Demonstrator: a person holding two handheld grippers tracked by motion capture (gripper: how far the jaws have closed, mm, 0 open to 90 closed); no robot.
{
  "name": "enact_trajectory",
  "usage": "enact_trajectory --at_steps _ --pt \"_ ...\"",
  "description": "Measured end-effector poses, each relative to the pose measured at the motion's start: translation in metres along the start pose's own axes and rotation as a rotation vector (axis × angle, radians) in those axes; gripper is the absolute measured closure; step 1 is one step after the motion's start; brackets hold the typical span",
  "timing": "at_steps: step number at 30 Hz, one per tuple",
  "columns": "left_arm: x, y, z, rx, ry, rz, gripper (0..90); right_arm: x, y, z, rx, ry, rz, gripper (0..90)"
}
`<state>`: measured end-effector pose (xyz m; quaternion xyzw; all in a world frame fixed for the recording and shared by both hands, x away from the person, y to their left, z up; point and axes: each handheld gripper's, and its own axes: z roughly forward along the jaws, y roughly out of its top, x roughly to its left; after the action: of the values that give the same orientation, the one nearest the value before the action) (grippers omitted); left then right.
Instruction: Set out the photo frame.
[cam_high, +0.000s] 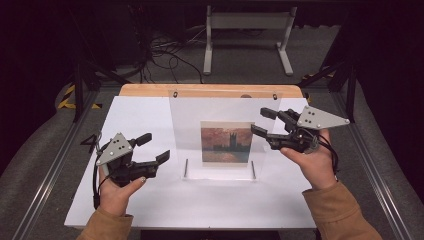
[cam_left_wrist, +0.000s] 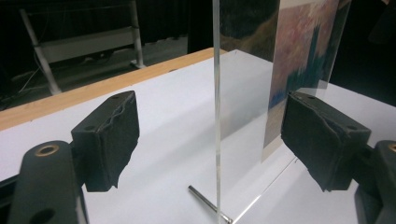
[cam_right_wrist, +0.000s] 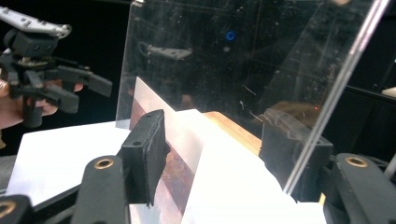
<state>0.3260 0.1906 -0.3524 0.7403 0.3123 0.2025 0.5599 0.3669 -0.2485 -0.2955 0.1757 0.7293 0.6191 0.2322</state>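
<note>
Item: clear acrylic panel (cam_high: 222, 135), standing upright on the white bench (cam_high: 135, 195), near its middle, on two thin metal feet (cam_high: 186, 168). A small painted picture (cam_high: 225, 144) sits low in its centre, facing me. I read the panel's broad face as turned toward my side of the bench, with its long axis running left to right across it and its edges vertical.

Left hand-held gripper (cam_high: 152, 150): jaws spread, hovering just beside the panel's left edge, not touching. In the left gripper view that edge (cam_left_wrist: 217, 116) stands between the two pads (cam_left_wrist: 109, 140), apart from both.

Right hand-held gripper (cam_high: 264, 121): jaws spread, brought up to the panel's right edge. In the right gripper view the edge (cam_right_wrist: 336, 98) runs close by the far pad (cam_right_wrist: 292, 149); I cannot tell whether they touch.

Progress, as I judge it: approach made on both sides, no grip taken. Remaining: closing each gripper on its edge, then lifting or shifting the panel.
</note>
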Motion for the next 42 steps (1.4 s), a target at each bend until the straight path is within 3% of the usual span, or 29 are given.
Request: enact_trajectory --at_steps 10,12,19,26,35,40,42 --pt "0.007 -0.011 -0.003 0.025 0.018 -0.007 18.2 -0.001 -0.001 -0.008 0.032 -0.090 0.043 26.1" --pt "0.007 -0.013 -0.004 0.024 0.013 -0.006 17.9 -0.001 -0.002 -0.011 0.045 -0.104 0.032 24.6" --pt "0.012 -0.020 -0.011 0.042 0.020 0.005 17.0 0.003 -0.005 -0.032 0.094 -0.130 0.015 22.7" --pt "0.020 -0.031 -0.019 0.068 0.034 -0.007 15.7 0.000 -0.011 -0.057 0.123 -0.165 0.044 20.6" --pt "0.031 -0.047 -0.022 0.092 0.058 -0.022 13.4 -0.004 -0.034 -0.092 0.179 -0.242 0.092 19.4" --pt "0.034 -0.051 -0.022 0.100 0.064 -0.008 13.4 -0.004 -0.048 -0.101 0.190 -0.265 0.117 19.3" --pt "0.035 -0.054 -0.022 0.094 0.069 0.000 13.2 -0.004 -0.057 -0.104 0.199 -0.273 0.149 19.7"
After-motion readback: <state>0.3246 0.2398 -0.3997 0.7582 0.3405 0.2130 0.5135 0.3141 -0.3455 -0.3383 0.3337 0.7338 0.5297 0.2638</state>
